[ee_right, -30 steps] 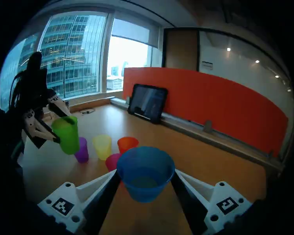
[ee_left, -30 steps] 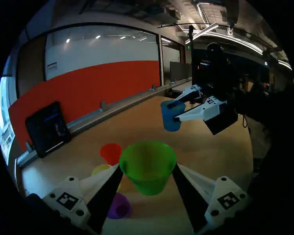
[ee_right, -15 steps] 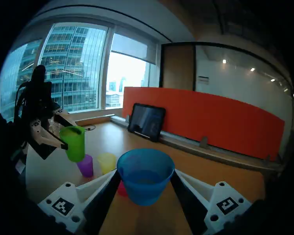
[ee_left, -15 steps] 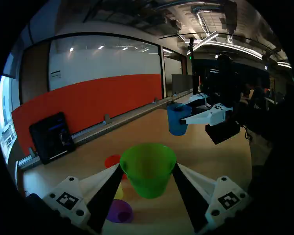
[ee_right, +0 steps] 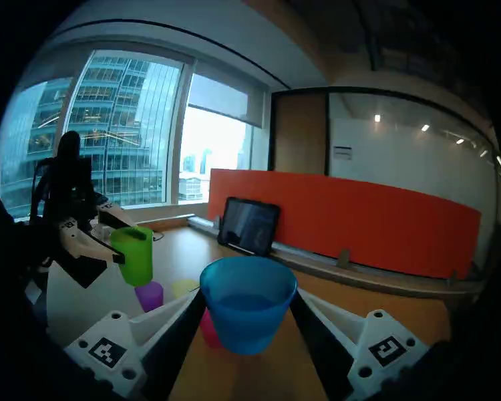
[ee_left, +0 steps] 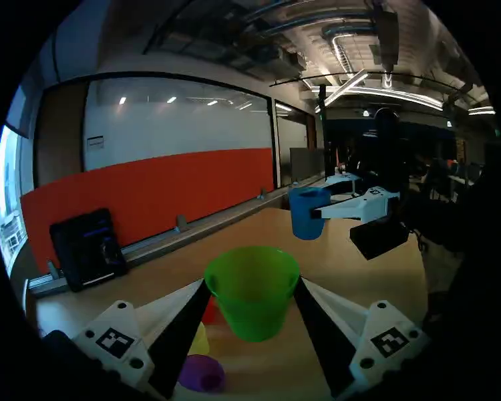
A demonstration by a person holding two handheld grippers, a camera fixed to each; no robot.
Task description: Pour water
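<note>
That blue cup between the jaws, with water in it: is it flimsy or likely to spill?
The translucent blue plastic cup looks thin-walled, so probably light and slightly squeezable. Its smooth tapered sides might slip downward if the jaws loosen. The water sits below the rim, so gentle tilts probably won't spill it.

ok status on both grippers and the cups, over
Left gripper shut on green plastic cup, upright. Right gripper shut on blue plastic cup, upright, liquid inside. Cups apart, no pour yet. Small purple plastic cup, others on wooden table below.
</note>
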